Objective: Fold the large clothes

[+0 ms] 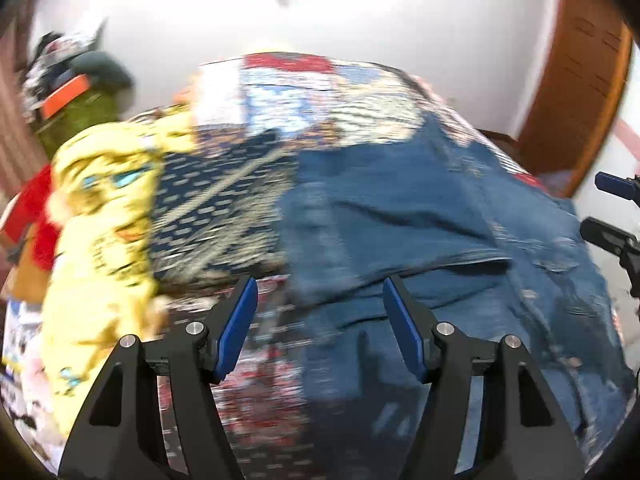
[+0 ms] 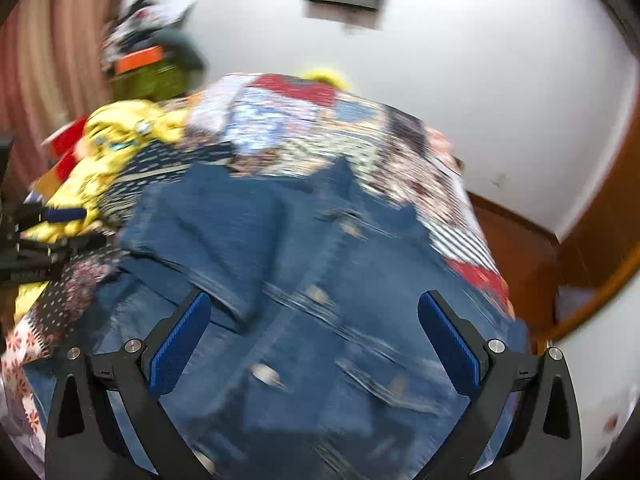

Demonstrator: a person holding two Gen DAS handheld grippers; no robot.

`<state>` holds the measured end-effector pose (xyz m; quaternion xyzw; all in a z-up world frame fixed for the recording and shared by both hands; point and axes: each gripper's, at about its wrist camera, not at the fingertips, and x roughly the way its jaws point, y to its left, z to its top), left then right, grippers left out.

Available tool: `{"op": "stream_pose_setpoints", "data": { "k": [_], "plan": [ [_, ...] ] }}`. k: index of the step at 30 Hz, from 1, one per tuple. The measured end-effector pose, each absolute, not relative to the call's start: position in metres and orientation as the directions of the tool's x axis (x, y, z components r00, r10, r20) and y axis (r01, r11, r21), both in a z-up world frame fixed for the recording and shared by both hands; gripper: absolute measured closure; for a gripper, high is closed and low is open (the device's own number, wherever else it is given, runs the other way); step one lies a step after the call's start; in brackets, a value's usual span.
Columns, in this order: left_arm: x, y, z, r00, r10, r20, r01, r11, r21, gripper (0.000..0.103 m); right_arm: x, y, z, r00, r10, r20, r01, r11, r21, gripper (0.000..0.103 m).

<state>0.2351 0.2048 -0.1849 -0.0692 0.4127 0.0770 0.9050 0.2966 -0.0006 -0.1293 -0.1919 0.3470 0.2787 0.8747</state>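
White walls surround a bed (image 2: 460,216) that is covered with a patchwork spread of stripes, flowers and red blocks. On the right side the bed edge drops to a brown wooden floor, and a wooden door frame (image 1: 576,92) stands close there, so the free room is narrow. On the left, a heap of clothes (image 1: 100,208) in yellow and red takes the bed edge, with a reddish curtain (image 2: 48,80) behind it.

A blue denim jacket (image 2: 320,280) lies on the spread, near the front and right part of the bed. Its cloth is thick, with metal buttons, stitched seams and pocket flaps; one sleeve is folded across the body.

Left hand-held gripper (image 1: 320,320) hangs over the jacket's near edge with its blue ribbed pads apart and nothing between them. Right hand-held gripper (image 2: 316,344) is also spread wide above the jacket front and grips nothing. Both pictures are blurred.
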Motion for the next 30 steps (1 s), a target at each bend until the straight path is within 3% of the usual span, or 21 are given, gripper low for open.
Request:
{"op": "stream_pose_setpoints", "data": {
  "k": [8,14,20,26,28,30],
  "plan": [
    [0.196,0.274,-0.212,0.603,0.119,-0.789,-0.332,0.936,-0.113,0.039,0.288,0.106,-0.167,0.471,0.421,-0.775,-0.806,0.563,-0.184,0.001],
    [0.181,0.295,-0.237,0.577,0.096,-0.811,-0.362,0.92,-0.149,0.039,0.296,0.162,-0.212,0.406,0.34,-0.848,-0.857,0.465,-0.224,0.003],
    [0.18,0.301,-0.253,0.556,0.069,-0.828,-0.372,0.912,-0.174,0.039,0.307,0.187,-0.242,0.399,0.262,-0.879,-0.863,0.432,-0.263,0.017],
    [0.183,0.296,-0.255,0.558,0.049,-0.828,-0.369,0.909,-0.195,0.039,0.308,0.191,-0.24,0.38,0.295,-0.877,-0.872,0.43,-0.234,0.064],
    [0.185,0.293,-0.251,0.562,0.047,-0.826,-0.36,0.913,-0.193,0.039,0.303,0.189,-0.231,0.352,0.33,-0.876,-0.882,0.429,-0.193,0.087],
    [0.186,0.288,-0.246,0.567,0.044,-0.823,-0.361,0.911,-0.2,0.039,0.302,0.182,-0.216,0.349,0.373,-0.86,-0.876,0.455,-0.158,0.088]
  ]
}}
